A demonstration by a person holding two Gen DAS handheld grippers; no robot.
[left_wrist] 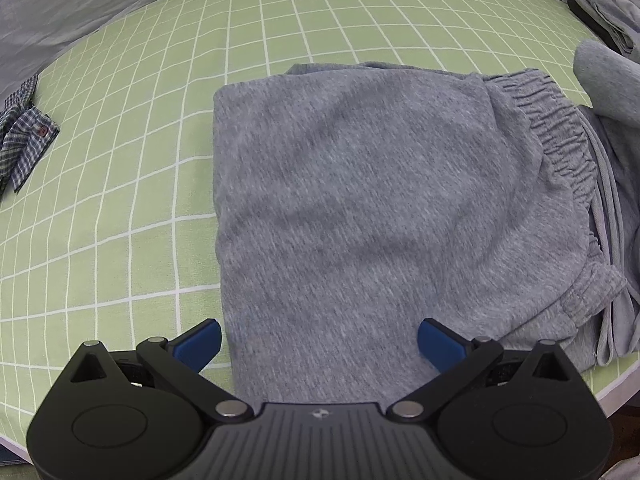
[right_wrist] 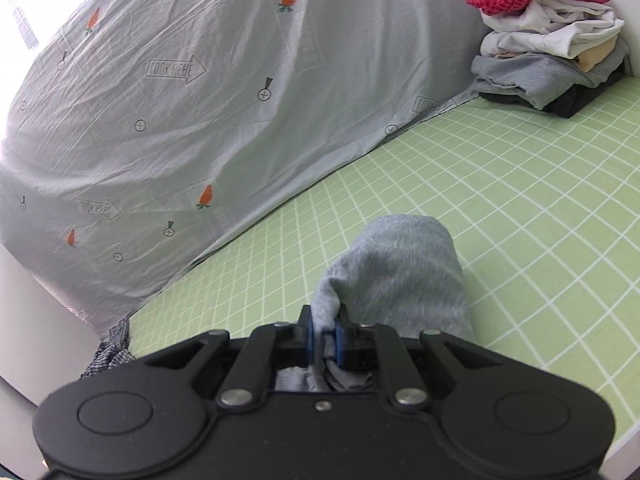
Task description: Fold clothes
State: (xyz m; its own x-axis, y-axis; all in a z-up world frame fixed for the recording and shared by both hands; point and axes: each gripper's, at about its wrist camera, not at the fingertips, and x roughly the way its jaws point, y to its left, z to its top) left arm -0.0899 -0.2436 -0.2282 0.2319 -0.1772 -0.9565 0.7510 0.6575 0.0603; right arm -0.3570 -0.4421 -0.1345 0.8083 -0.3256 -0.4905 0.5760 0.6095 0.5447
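Folded grey sweatpants (left_wrist: 360, 208) lie on the green checked bed (left_wrist: 140, 160) under the left gripper (left_wrist: 319, 340), jaws spread, while the right gripper (right_wrist: 324, 334), jaws pinching their lifted cloth (right_wrist: 400, 264), faces a grey sheet (right_wrist: 200, 100).

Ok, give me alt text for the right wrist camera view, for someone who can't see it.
The right gripper is shut on a bunched fold of grey garment, lifted over a green checked sheet. Behind hangs a pale sheet printed with carrots, and a stack of folded clothes sits at the far right.
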